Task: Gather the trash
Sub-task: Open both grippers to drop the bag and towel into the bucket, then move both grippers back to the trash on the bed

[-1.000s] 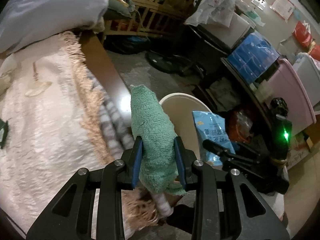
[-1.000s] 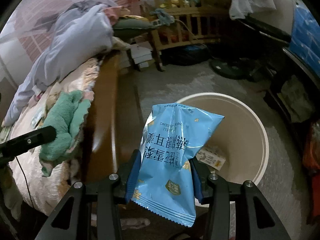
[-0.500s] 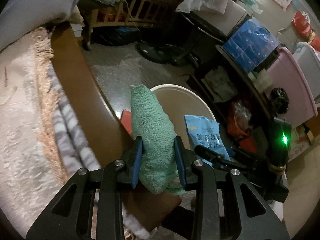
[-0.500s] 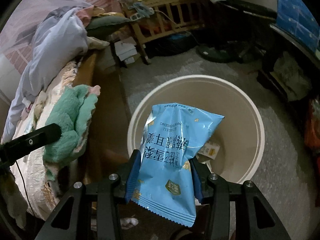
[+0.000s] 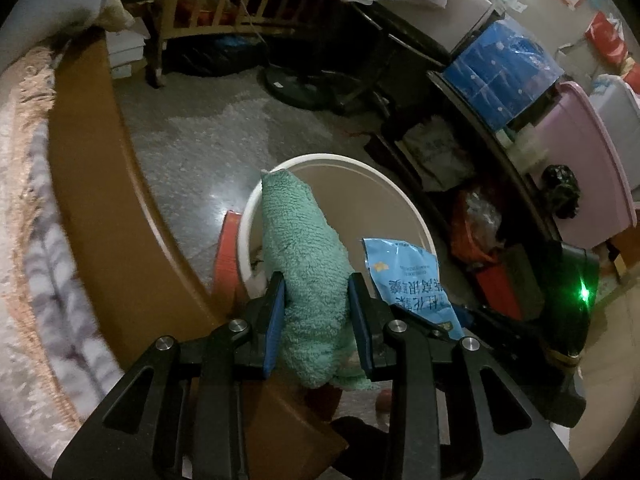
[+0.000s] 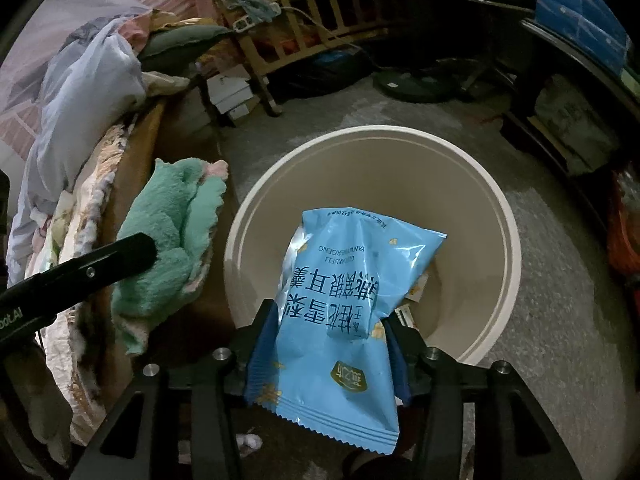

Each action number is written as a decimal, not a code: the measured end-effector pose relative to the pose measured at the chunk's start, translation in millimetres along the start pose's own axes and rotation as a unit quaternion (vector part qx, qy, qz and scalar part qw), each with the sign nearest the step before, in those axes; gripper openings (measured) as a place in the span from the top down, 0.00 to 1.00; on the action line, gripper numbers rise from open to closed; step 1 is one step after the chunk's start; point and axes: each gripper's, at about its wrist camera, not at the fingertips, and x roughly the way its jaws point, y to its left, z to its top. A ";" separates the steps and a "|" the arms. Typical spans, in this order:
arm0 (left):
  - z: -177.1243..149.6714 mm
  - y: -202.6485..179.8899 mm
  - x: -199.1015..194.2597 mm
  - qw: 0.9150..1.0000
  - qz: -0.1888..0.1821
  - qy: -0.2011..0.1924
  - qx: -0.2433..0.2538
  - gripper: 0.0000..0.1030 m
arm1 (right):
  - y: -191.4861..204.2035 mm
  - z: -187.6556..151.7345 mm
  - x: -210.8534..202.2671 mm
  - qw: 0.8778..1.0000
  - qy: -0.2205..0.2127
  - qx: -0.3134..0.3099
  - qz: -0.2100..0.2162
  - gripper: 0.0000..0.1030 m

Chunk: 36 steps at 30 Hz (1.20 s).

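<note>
One cream bin [image 6: 502, 216] holds paper scraps [image 6: 412, 300]; left jaws grip green towel [image 5: 308, 264], right jaws easing open around blue packet [image 6: 340, 292].

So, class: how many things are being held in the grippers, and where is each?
2. The green cloth is in the left gripper, near the bin's rim; the blue snack bag is in the right gripper, over the bin.

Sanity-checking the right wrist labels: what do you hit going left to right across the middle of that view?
Left gripper's black finger → green towel → bin's near-left rim → blue snack bag → bin's right rim → bare floor.
</note>
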 end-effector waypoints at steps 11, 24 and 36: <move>-0.2 3.9 -10.0 1.000 -0.013 -0.017 -0.011 0.56 | -12.7 1.9 1.0 0.999 0.003 0.028 -0.015 0.51; -32.2 36.3 -66.4 0.996 0.065 -0.051 -0.016 0.56 | 12.5 -2.0 -16.4 0.999 -0.035 -0.007 0.028 0.50; -70.1 88.8 -123.7 0.986 0.138 -0.083 -0.039 0.56 | 106.8 -12.1 -40.3 0.989 -0.083 -0.096 0.073 0.50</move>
